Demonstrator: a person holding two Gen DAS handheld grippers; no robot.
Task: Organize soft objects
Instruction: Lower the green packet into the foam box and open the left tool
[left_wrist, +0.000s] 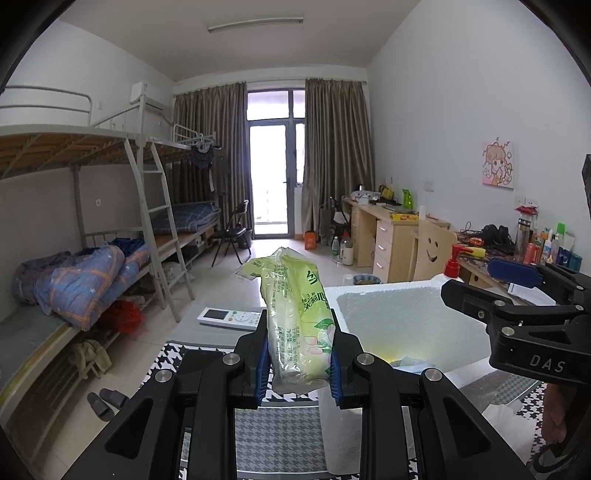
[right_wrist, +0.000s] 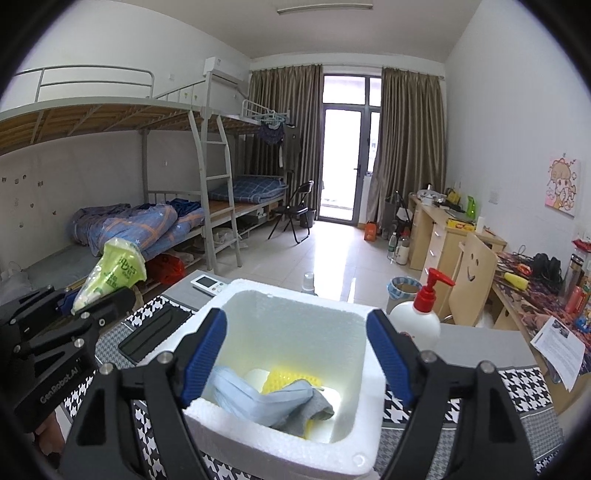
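My left gripper (left_wrist: 298, 354) is shut on a pale green plastic tissue pack (left_wrist: 295, 314), which stands up between the blue pads, left of a white foam box (left_wrist: 399, 317). In the right wrist view that pack (right_wrist: 114, 273) sticks up from the left gripper (right_wrist: 86, 299) at the far left. My right gripper (right_wrist: 295, 321) hangs open over the near rim of the foam box (right_wrist: 280, 443), nothing between its fingers. Inside the box lie a light blue face mask (right_wrist: 251, 398), a yellow sponge (right_wrist: 284, 380) and a grey cloth (right_wrist: 314, 406). The right gripper (left_wrist: 491, 284) shows at the right of the left wrist view.
The box stands on a houndstooth tablecloth (right_wrist: 524, 387). A white remote (right_wrist: 208, 283) and a black phone (right_wrist: 155, 332) lie left of the box. A white pump bottle with a red top (right_wrist: 417, 317) stands at its right. A paper sheet (right_wrist: 561, 350) lies farther right.
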